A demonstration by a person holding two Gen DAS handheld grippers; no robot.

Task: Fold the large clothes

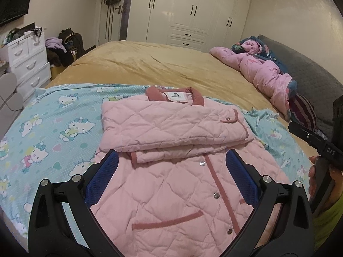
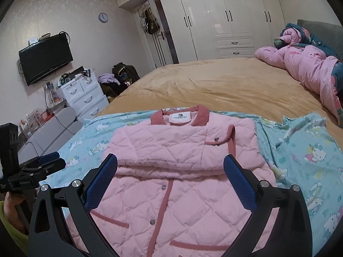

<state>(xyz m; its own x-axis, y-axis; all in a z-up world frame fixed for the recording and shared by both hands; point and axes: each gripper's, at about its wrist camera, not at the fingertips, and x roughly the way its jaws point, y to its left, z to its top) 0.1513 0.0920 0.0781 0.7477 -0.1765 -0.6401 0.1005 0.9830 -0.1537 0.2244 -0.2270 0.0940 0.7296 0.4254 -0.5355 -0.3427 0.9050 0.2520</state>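
A wide bed [image 1: 163, 64] covered by a tan blanket is seen filling the middle of both views, and a white wardrobe [image 2: 225, 15] with black handles is set against the far wall at the top of each frame. Over the near part of the bed a light blue Hello Kitty sheet [image 1: 55, 124] is spread, and on it, at the centre of both frames, the pink quilted jacket [image 1: 171, 182] is laid front side up, with its sleeves folded across the chest below the darker pink collar [image 2: 180, 117] and white label. A crumpled pink duvet [image 1: 265, 75] is heaped at the right of the frames, against a grey headboard [image 2: 317, 27]. A black television [image 2: 45, 60] is mounted at the left of the right wrist view, above a white chest of drawers [image 1: 27, 62]. The left gripper [image 1: 171, 160] is held over the lower half of the jacket at the bottom of its own view; its blue-padded fingers [image 1: 111, 162] are spread wide apart with nothing between them. In the right wrist view it appears again at the left edge. The right gripper [image 2: 170, 165] is likewise held above the jacket's lower half, its fingers [image 2: 233, 167] parted wide and empty, without visible contact with the fabric. Small silver snaps [image 1: 216, 196] are seen along the jacket's front placket.
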